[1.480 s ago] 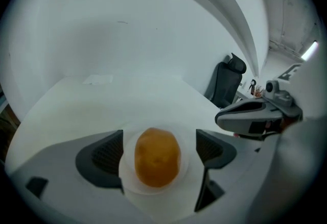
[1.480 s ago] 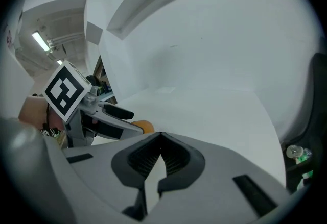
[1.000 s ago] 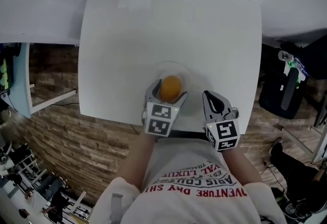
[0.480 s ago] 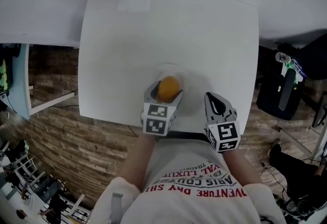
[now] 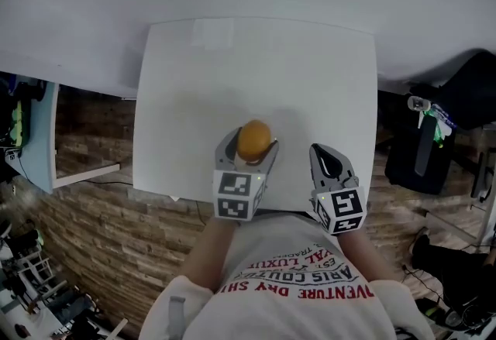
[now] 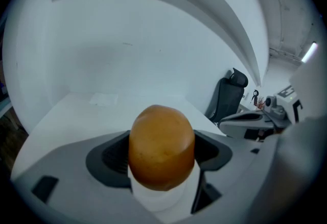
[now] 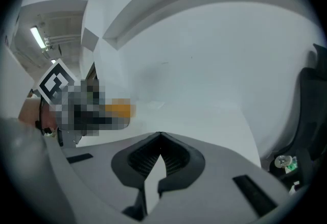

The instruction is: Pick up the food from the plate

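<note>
Food: orange-brown rounded food (image 5: 254, 139), sitting between the two jaws of the left gripper (image 5: 249, 146), over the near part of the white table (image 5: 256, 67), close to the table edge nearest the person.
Direction from gripper: straight ahead of the left gripper, along its jaw line, pointing toward the table's far edge. There is no offset to either side.
Long axis: in the left gripper view the food is a little taller than it is wide, so its long axis runs roughly upright between the jaws. From the head view it looks almost round.
Nearer hand: the left gripper, which is already on the food. The right gripper (image 5: 324, 160) is just off to the side, over the same near table edge.
Left gripper state: clamped on the food, a dark ribbed pad pressing each flank.
Right gripper state: jaws closed together, tips meeting, with nothing between them.
Look of the food: smooth, matte skin, golden orange shading to brown lower down, faintly mottled, domed on top.
Plate: not clearly made out. A white shape shows under the food in the left gripper view, but whether it is plate or table I cannot tell.
Judgement: the grasp looks centred, and the next move is likely a lift clear of the table.
</note>
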Available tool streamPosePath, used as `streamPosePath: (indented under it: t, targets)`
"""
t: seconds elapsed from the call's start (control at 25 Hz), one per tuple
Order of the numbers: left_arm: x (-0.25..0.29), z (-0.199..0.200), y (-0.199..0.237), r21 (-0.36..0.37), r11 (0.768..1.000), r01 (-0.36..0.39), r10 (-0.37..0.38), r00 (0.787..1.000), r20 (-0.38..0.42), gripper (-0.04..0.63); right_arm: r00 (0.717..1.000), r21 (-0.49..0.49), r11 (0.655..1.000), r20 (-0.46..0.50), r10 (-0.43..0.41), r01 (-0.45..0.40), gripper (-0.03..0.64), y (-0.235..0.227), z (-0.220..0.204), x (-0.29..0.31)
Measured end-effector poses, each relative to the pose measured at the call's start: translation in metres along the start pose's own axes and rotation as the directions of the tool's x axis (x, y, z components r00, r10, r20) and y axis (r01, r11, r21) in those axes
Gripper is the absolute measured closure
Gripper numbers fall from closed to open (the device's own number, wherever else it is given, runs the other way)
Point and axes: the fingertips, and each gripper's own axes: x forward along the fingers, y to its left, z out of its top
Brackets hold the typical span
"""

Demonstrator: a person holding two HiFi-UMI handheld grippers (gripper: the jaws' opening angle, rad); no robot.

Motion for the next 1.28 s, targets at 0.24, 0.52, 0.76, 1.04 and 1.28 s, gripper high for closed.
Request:
streamPosePath:
  t: [0.24,0.52,0.76,1.04,1.28]
  targets:
    - [-0.030,0.063,-0.002,0.060,0.998,-0.020,0.010,0.987,0.161,0.236,0.991,-0.022,0.998,0.127,-0.052,0.055,0.612,-0.011,0.054,-0.016]
    - [-0.063,0.126,-0.011,0.167,0.984,-0.067,0.006,0.941,0.339,0.236,0.955,-0.042,0.994,0.284,-0.088,0.105,0.612,-0.007,0.118,-0.038]
    - [-0.087,0.163,-0.019,0.184,0.980,-0.077,-0.012,0.899,0.437,0.236,0.927,-0.051,0.990,0.362,-0.101,0.128,0.612,-0.003,0.150,-0.052]
    - [-0.101,0.183,-0.020,0.216,0.971,-0.103,-0.017,0.869,0.494,0.236,0.907,-0.041,0.988,0.403,-0.122,0.151,0.612,-0.001,0.163,-0.058]
    - [-0.101,0.182,-0.022,0.218,0.972,-0.092,-0.031,0.864,0.502,0.236,0.910,-0.063,0.988,0.402,-0.101,0.137,0.612,0.008,0.162,-0.058]
